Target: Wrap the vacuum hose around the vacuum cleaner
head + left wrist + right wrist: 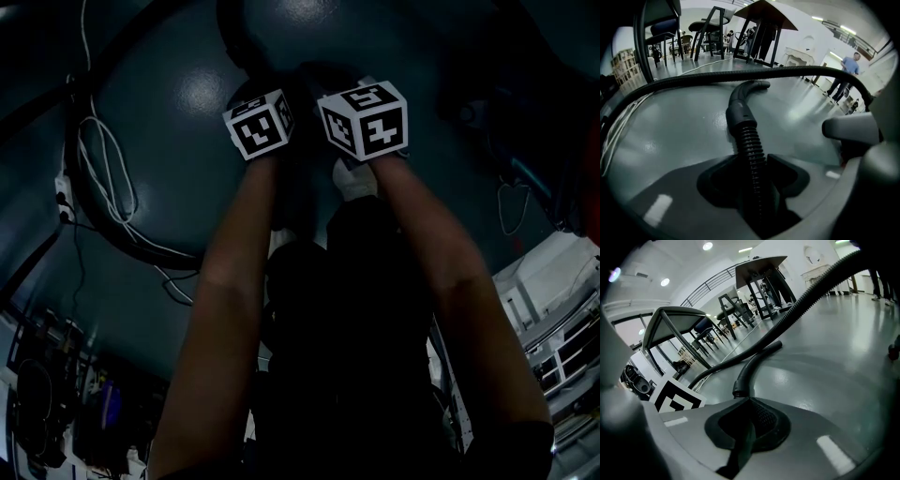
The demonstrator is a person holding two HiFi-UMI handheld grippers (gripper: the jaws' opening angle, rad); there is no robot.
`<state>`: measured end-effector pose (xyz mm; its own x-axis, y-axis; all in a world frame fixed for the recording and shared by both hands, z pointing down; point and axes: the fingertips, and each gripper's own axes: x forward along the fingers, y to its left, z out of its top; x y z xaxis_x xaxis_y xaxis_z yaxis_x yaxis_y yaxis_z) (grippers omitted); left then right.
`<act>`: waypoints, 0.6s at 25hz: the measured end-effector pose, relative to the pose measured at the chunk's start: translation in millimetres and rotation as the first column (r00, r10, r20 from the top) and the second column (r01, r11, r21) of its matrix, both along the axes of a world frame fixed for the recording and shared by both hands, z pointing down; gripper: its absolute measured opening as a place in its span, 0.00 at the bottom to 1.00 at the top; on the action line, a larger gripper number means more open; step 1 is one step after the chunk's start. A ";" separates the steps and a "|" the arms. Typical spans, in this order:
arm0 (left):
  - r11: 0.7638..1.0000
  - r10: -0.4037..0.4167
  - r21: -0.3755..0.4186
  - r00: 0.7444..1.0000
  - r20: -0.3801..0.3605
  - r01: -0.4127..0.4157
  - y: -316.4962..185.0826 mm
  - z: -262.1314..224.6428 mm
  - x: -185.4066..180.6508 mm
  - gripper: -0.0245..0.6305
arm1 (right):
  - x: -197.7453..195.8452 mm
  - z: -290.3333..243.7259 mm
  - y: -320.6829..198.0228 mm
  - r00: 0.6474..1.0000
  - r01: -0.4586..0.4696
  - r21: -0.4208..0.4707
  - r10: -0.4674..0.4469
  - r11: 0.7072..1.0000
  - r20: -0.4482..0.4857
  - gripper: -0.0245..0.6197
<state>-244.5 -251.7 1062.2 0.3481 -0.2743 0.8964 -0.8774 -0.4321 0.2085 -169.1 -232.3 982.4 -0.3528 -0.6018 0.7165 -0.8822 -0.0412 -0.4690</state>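
Left gripper view shows the grey floor [679,122] filling most of the frame. The black vacuum hose [740,75] loops across it in one long arc, and its ribbed end runs back toward the camera. I cannot pick out the vacuum cleaner itself in any view.

The left tongs [753,161] stand spread with that ribbed stretch between them, seemingly not squeezed. The right tongs [750,401] are pressed together and empty, their tips just short of the hose's smooth cuff [743,378].

This looks like the gathering stage: the hose lies loose, with nothing wound. Next, the left tongs should close on the ribs and lift.

A table [764,14] and chairs [710,26] stand well off, and a person in blue [847,70] is far back. A white cable [112,173] lies beside the hose's loop and might snag.
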 end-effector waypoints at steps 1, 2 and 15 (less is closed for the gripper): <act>1.000 -0.003 -0.001 1.000 -0.002 0.003 0.2 0.3 0.1 0.34 | 0.5 0.9 0.5 1.000 -0.003 -0.002 0.003 1.000 0.001 0.03; 1.000 -0.008 -0.007 1.000 -0.006 0.008 0.3 0.4 0.0 0.34 | 0.3 1.6 0.5 1.000 -0.004 -0.004 0.004 1.000 0.006 0.03; 0.996 -0.083 -0.011 0.996 -0.011 0.083 -1.0 -0.9 -2.0 0.31 | -6.8 9.9 3.3 1.000 0.019 -0.039 -0.018 0.999 0.012 0.03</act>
<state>-246.5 -252.8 1061.3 0.3346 -0.2931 0.8956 -0.9077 -0.3555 0.2228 -175.9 -229.0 992.3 -0.3724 -0.5665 0.7352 -0.8773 -0.0437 -0.4780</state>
